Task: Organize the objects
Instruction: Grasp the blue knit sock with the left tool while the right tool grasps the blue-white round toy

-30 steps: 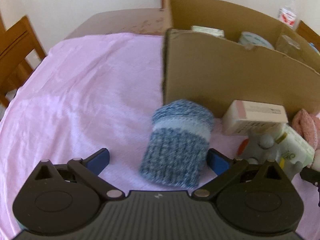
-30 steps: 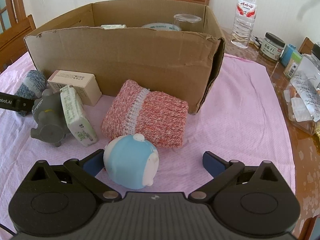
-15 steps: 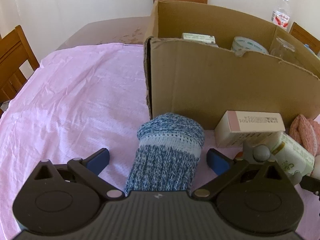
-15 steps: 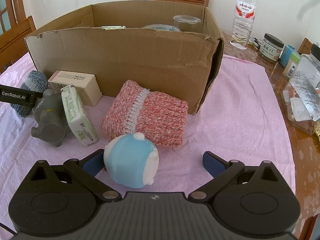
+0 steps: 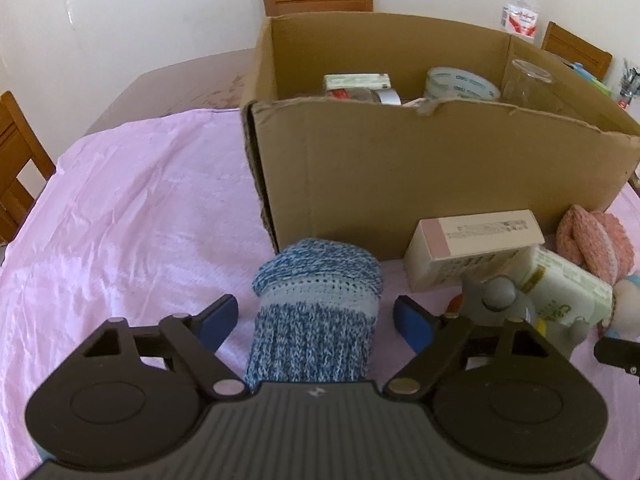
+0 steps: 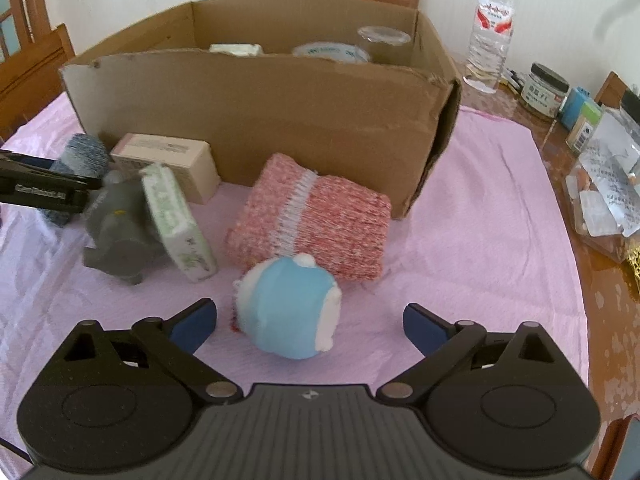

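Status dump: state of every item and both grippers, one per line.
left gripper: open, straddling blue sock
right gripper: open, straddling plush ball
blue sock: folded, on cloth
plush ball: on cloth, free
pink sock: folded, lying flat
box: open-topped, partly filled
carton: lying against box
tissue pack: tilted against grey toy
grey toy: tipped over
bottle: upright, capped

the right tongs stand spread, with the blue-and-white plush ball between the pads, touching neither. beyond it lies a pink knitted roll (against the cardboard box) on the bench's pink cloth.
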Action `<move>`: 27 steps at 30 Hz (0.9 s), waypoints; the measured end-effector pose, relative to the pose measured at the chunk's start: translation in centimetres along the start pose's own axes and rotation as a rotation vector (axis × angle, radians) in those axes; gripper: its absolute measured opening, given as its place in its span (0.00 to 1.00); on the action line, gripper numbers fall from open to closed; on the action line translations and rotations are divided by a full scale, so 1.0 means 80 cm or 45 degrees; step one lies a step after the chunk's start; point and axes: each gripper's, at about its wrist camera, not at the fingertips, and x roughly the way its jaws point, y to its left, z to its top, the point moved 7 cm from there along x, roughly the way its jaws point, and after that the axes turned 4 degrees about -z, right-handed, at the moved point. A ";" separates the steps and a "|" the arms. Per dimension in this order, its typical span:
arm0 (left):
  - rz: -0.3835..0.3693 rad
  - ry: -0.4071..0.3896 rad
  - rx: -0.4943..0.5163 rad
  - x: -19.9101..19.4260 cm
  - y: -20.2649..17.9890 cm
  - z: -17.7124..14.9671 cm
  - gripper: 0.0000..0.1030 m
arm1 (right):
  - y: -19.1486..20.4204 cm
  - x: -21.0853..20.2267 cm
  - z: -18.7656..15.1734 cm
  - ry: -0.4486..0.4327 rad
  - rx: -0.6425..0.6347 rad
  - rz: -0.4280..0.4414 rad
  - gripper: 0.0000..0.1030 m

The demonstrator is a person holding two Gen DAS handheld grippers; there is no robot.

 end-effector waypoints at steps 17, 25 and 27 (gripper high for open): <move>-0.066 0.006 0.012 -0.006 -0.004 0.003 0.55 | 0.018 -0.013 0.005 0.004 -0.032 -0.012 0.56; -0.113 0.037 0.062 -0.019 -0.005 0.008 0.54 | 0.013 -0.022 0.008 0.016 -0.077 0.016 0.54; -0.128 0.049 0.098 -0.027 -0.008 0.009 0.54 | 0.010 -0.028 0.012 0.017 -0.099 0.025 0.53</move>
